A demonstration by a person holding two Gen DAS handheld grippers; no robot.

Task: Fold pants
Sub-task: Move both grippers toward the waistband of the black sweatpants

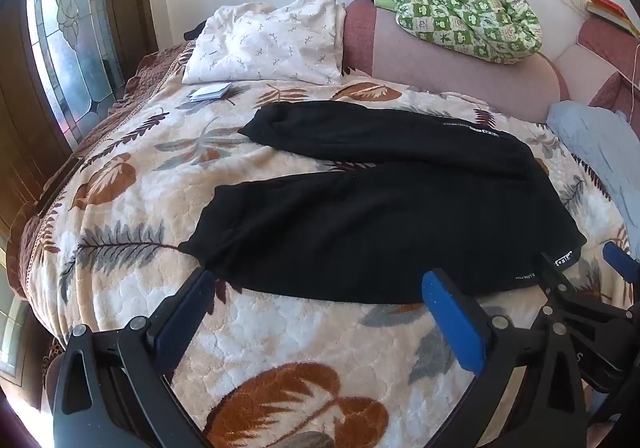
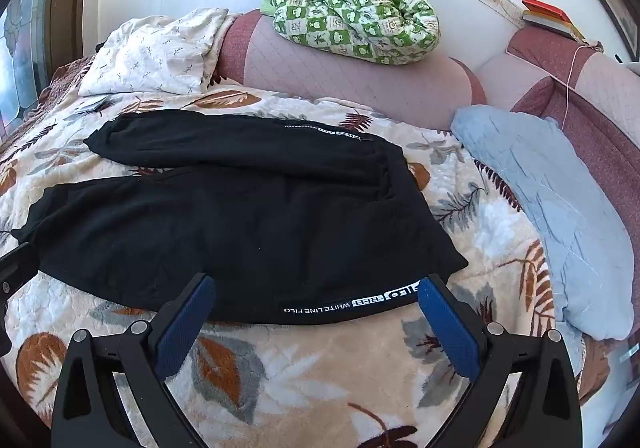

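Observation:
Black pants point(image 1: 360, 224) lie flat on the leaf-patterned bed blanket point(image 1: 168, 207), legs spread apart toward the left, waist at the right. They also show in the right wrist view point(image 2: 240, 224), with a white-lettered stripe along the near side seam. My left gripper point(image 1: 320, 288) is open and empty, just above the near edge of the lower leg, near its cuff. My right gripper point(image 2: 316, 288) is open and empty, at the near edge of the pants by the waist. The right gripper also shows at the right of the left wrist view point(image 1: 580, 288).
A white pillow point(image 1: 268, 43) and a small booklet point(image 1: 210, 91) lie at the bed's far left. A green patterned quilt point(image 2: 348, 11) sits on the pink headboard point(image 2: 352, 87). A light blue pillow point(image 2: 552, 207) lies right of the pants. A window point(image 1: 68, 47) is on the left.

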